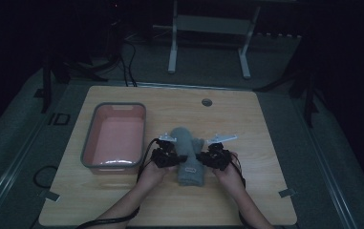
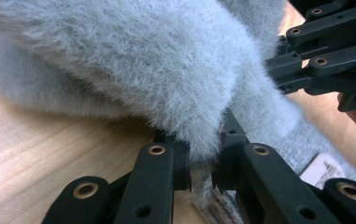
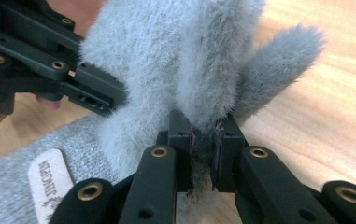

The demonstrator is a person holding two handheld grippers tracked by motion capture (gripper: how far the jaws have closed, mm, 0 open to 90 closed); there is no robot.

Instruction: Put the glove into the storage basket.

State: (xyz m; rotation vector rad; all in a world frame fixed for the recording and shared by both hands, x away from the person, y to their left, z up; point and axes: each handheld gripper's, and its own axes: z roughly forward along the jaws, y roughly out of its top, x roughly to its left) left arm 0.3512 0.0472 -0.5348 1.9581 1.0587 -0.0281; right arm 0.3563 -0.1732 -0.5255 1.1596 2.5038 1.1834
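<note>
While both grippers pinch the same fuzzy thing, the scene reads as follows.

Glove: a grey fuzzy glove (image 1: 187, 151) lies on the table (image 1: 265, 143) near its middle, just right of the bin; its knit cuff with a label (image 3: 49, 184) points toward the person, its fingers away.

Left gripper: the left gripper (image 2: 203, 161) has its jaws narrow, clamped on a fold of the glove's fuzzy edge, so the fabric bunches between the pads. In the high view it sits at the glove's left side (image 1: 166, 156).

Right gripper: the right gripper (image 3: 203, 154) is likewise closed tight on a tuft of the glove, on the opposite side (image 1: 214, 157).

Why held so: a grip on each side likely lets the person lift the limp glove evenly without it sagging or twisting.

Bin: a pink bin with a grey rim (image 1: 114, 106) stands well to the left, nothing visible inside, probably where the glove is meant to go.

Step, as judged: the grasp looks made; lifting is not yet done, since the cuff rests on the table.
</note>
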